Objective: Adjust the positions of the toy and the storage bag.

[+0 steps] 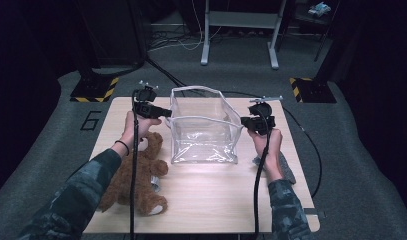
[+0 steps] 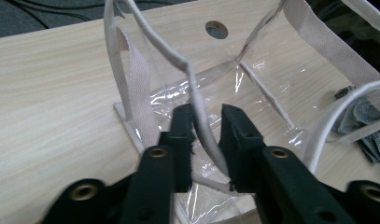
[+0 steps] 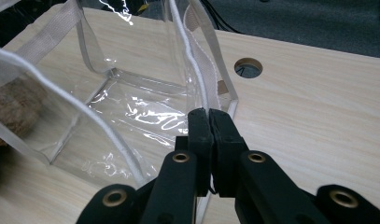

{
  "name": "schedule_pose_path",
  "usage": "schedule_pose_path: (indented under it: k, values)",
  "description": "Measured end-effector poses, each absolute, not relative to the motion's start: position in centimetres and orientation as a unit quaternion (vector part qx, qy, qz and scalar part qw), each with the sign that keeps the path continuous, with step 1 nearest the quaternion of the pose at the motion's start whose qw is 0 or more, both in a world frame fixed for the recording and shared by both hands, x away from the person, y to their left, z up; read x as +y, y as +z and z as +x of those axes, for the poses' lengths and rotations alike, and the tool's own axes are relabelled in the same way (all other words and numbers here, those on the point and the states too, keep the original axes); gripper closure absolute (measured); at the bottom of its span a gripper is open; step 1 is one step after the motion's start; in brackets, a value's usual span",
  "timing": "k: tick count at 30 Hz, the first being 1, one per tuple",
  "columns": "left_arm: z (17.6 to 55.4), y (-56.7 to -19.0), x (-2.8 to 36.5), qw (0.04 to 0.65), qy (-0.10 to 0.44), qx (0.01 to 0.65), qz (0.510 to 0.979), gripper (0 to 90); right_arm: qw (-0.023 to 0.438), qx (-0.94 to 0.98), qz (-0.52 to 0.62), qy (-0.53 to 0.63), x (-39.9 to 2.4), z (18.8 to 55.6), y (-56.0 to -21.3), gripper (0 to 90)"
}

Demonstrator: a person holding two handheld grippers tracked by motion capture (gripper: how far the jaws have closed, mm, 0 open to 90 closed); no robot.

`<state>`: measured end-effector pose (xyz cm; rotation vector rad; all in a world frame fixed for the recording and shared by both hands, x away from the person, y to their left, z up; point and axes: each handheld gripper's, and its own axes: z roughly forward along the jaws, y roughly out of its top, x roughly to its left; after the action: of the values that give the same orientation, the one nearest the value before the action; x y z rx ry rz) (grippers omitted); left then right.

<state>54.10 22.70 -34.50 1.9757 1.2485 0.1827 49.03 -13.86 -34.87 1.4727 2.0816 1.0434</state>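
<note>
A clear plastic bag (image 1: 203, 135) with white trim stands upright and spread wide in the middle of the wooden table (image 1: 211, 200). My left gripper (image 1: 167, 113) is at the bag's left rim. In the left gripper view the white rim cord (image 2: 197, 88) runs between the jaws of that gripper (image 2: 207, 114), which stand a little apart with a dark gap beside the cord. My right gripper (image 1: 243, 121) is at the bag's right rim. In the right gripper view its jaws (image 3: 208, 114) are pressed together on the white rim (image 3: 197, 70).
A brown teddy bear (image 1: 141, 175) lies on the table's left front, under my left forearm. A grey cloth piece (image 1: 287, 169) lies by my right wrist. The table has a round hole (image 3: 248, 67) near the bag. Stands and cables sit on the floor beyond.
</note>
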Motion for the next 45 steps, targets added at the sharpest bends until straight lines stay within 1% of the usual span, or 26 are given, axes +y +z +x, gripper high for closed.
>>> schedule_pose_path:
  k: [2, 3, 4, 6, 8, 11, 13, 14, 16, 17, 18, 19, 20, 21, 23, 26, 33, 41, 45]
  values:
    - [54.3, -34.5, 23.0, 0.386, 0.078, 0.499, 0.772, 61.8, 0.19, 0.744, 0.52, 0.374, -13.9, 49.0, -34.9, 85.8]
    - [54.5, -34.5, 23.3, 0.392, 0.076, 0.501, 0.768, 56.5, 0.19, 0.743, 0.519, 0.377, -13.8, 49.0, -34.8, 82.7]
    - [54.6, -34.4, 23.4, 0.393, 0.079, 0.506, 0.764, 53.9, 0.188, 0.745, 0.516, 0.379, -13.9, 49.1, -34.7, 79.5]
    - [54.9, -34.3, 23.6, 0.398, 0.086, 0.512, 0.756, 45.4, 0.185, 0.744, 0.514, 0.385, -14.0, 49.4, -34.4, 70.4]
    - [55.4, -34.2, 23.5, 0.395, 0.104, 0.512, 0.755, 40.8, 0.189, 0.742, 0.516, 0.384, -13.9, 50.0, -34.2, 66.6]
    - [56.2, -34.2, 23.1, 0.388, 0.1, 0.52, 0.754, 39.3, 0.18, 0.749, 0.51, 0.384, -13.5, 51.3, -34.1, 62.8]
    - [56.7, -34.4, 22.5, 0.372, 0.095, 0.519, 0.764, 41.6, 0.17, 0.75, 0.506, 0.39, -12.9, 52.1, -34.2, 63.2]
    - [56.9, -34.6, 22.2, 0.364, 0.093, 0.519, 0.768, 43.1, 0.176, 0.754, 0.502, 0.385, -12.5, 52.4, -34.2, 63.2]
    - [57.2, -34.9, 21.9, 0.346, 0.087, 0.518, 0.778, 49.3, 0.165, 0.76, 0.498, 0.385, -11.8, 53.1, -34.3, 64.1]
    - [57.2, -35.0, 21.8, 0.345, 0.085, 0.519, 0.778, 54.8, 0.167, 0.761, 0.498, 0.381, -11.4, 53.4, -34.4, 66.5]
    - [57.2, -35.0, 21.7, 0.343, 0.08, 0.514, 0.782, 58.0, 0.17, 0.763, 0.496, 0.378, -11.1, 53.6, -34.4, 69.6]
    - [57.2, -35.1, 21.7, 0.342, 0.08, 0.507, 0.787, 65.2, 0.165, 0.766, 0.493, 0.378, -10.8, 53.8, -34.4, 75.6]
    - [57.1, -35.1, 21.8, 0.342, 0.083, 0.5, 0.792, 68.8, 0.174, 0.767, 0.492, 0.374, -10.6, 53.9, -34.4, 82.7]
    - [57.0, -35.1, 21.7, 0.343, 0.084, 0.497, 0.792, 73.8, 0.179, 0.766, 0.496, 0.368, -10.4, 53.9, -34.4, 85.5]
    - [56.9, -35.1, 22.0, 0.342, 0.085, 0.492, 0.796, 77.8, 0.193, 0.763, 0.502, 0.359, -10.5, 53.7, -34.2, 87.6]
    - [56.8, -35.1, 22.6, 0.337, 0.082, 0.486, 0.802, 80.7, 0.201, 0.76, 0.511, 0.347, -11.2, 53.4, -34.1, 88.2]
    - [56.0, -34.9, 23.9, 0.349, 0.061, 0.493, 0.795, 81.4, 0.203, 0.749, 0.529, 0.342, -13.6, 52.7, -33.8, 88.2]
    - [54.6, -34.5, 22.9, 0.352, 0.043, 0.491, 0.796, 81.0, 0.209, 0.751, 0.526, 0.34, -14.2, 52.0, -34.1, 88.1]
    - [54.3, -34.4, 22.8, 0.352, 0.042, 0.49, 0.796, 80.5, 0.21, 0.751, 0.528, 0.336, -14.2, 51.9, -34.0, 88.1]
